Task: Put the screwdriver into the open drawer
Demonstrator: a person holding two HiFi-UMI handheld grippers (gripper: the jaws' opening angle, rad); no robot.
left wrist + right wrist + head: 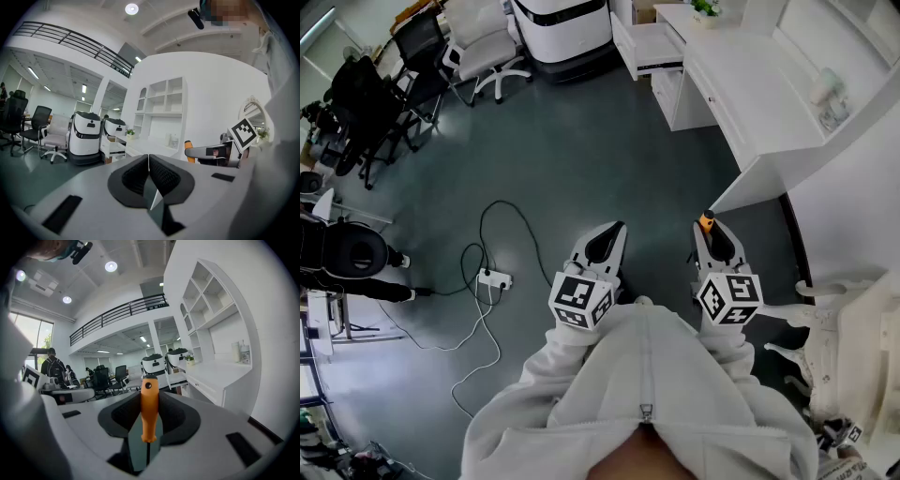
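right gripper view: the screwdriver (149, 411) is clamped between the right fingers (176, 414), handle tip forward. the left fingers (164, 176) are pressed together, empty. carrying seems in hand; next the drawer (649, 45), well ahead, must be reached.

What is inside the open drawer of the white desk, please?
In the head view the open drawer shows only a bare white floor. Its rear is covered by the desk top, so that part cannot be checked.
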